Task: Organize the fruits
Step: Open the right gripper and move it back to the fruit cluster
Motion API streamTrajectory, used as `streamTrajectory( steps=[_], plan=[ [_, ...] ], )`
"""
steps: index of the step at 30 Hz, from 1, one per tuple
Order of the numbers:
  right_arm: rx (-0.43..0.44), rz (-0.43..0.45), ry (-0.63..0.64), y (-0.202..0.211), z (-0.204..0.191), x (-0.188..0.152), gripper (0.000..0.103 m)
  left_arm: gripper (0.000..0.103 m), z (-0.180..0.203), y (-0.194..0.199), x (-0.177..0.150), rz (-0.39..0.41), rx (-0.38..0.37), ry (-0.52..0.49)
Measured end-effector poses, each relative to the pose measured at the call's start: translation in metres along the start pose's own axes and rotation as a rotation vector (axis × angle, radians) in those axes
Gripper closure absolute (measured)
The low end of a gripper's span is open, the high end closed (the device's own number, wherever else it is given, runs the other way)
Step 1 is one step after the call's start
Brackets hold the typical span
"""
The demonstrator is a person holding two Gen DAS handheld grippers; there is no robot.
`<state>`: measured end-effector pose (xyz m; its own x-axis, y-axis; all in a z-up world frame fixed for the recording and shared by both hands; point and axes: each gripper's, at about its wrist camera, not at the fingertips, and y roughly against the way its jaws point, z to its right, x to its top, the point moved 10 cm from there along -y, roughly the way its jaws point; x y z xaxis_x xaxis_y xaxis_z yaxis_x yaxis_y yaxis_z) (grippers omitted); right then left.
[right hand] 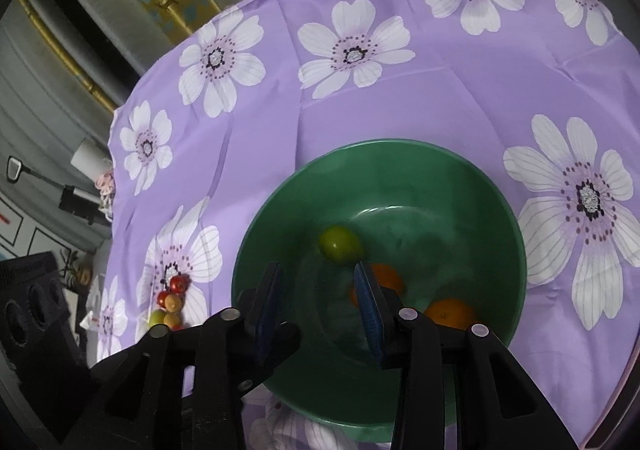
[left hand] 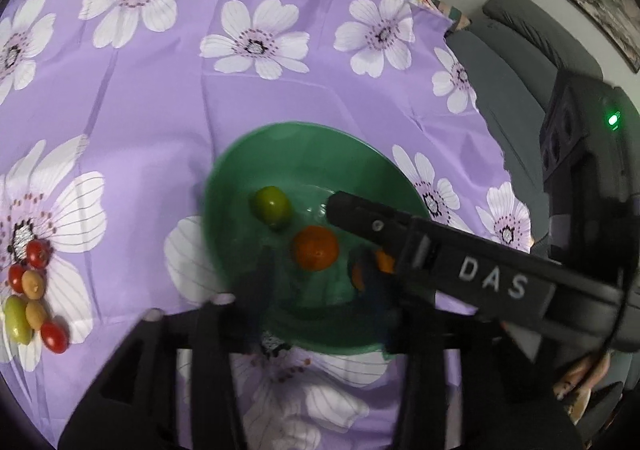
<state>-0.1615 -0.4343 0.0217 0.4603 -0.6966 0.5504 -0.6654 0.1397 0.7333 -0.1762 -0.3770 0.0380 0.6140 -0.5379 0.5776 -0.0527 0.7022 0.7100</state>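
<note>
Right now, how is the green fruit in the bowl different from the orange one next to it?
The green fruit is yellowish green; the orange fruit is bright orange. The green fruit looks a bit smaller and more egg-shaped, while the orange fruit looks rounder. The green fruit lies farther from the right gripper, while the orange fruit is partly hidden behind one finger in the right wrist view. Both sit loose inside the green bowl, held by neither gripper.

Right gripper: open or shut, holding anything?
Open and empty. The right gripper hangs over the green bowl, blue pads spread, only bowl floor between them.
</note>
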Motion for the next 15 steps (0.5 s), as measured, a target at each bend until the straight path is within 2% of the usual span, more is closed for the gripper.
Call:
streamTrajectory(
  steps=[2, 6, 8, 11, 15],
  plan=[
    [0.007, 0.002, -0.008, 0.0, -0.002, 0.001, 0.06, 0.045, -0.01, 0.013, 0.001, 0.024, 0.008, 0.022],
    [0.013, 0.013, -0.003, 0.002, -0.009, 0.001, 0.037, 0.037, -0.038, 0.042, 0.001, 0.076, 0.032, 0.081],
    [0.027, 0.023, 0.011, 0.004, -0.017, 0.001, 0.034, 0.031, -0.057, 0.058, 0.0, 0.105, 0.06, 0.122],
    [0.037, 0.029, 0.038, 0.004, -0.029, 0.001, 0.031, 0.03, -0.093, 0.083, -0.003, 0.156, 0.135, 0.199],
    [0.042, 0.039, 0.083, 0.004, -0.049, -0.002, 0.03, 0.03, -0.137, 0.114, -0.016, 0.183, 0.232, 0.269]
  ],
)
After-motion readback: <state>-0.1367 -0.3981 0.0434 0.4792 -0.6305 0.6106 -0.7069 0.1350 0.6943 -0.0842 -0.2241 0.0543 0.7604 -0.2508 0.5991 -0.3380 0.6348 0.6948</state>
